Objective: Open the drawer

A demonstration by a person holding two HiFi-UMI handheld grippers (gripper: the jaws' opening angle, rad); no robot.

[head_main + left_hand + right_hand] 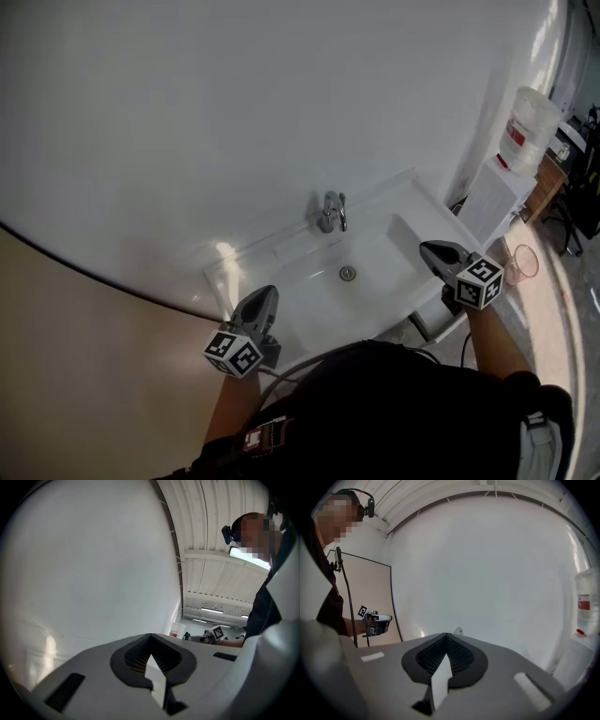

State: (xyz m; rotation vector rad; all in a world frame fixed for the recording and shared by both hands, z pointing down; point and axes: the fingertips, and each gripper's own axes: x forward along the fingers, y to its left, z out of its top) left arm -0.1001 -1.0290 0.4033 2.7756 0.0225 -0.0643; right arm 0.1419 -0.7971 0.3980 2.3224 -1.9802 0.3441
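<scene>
Smooth matte white wall [234, 112] rises behind a glossy white rectangular sink [309, 281] with a curved chrome faucet [331, 212]. Its front rim is open to approach. Dark wedge-shaped left tongs [266, 293] and right tongs [427, 248], each pressed together on nothing, flank the sink. The drawer cannot be made out, because the person's dark torso [375, 412] covers the space under the rim.

White wall [234, 112] behind a white sink [281, 251]

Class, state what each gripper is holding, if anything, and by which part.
Nothing is held. The left gripper and the right gripper both have their fingers shut together with nothing between them, near the white sink.
</scene>
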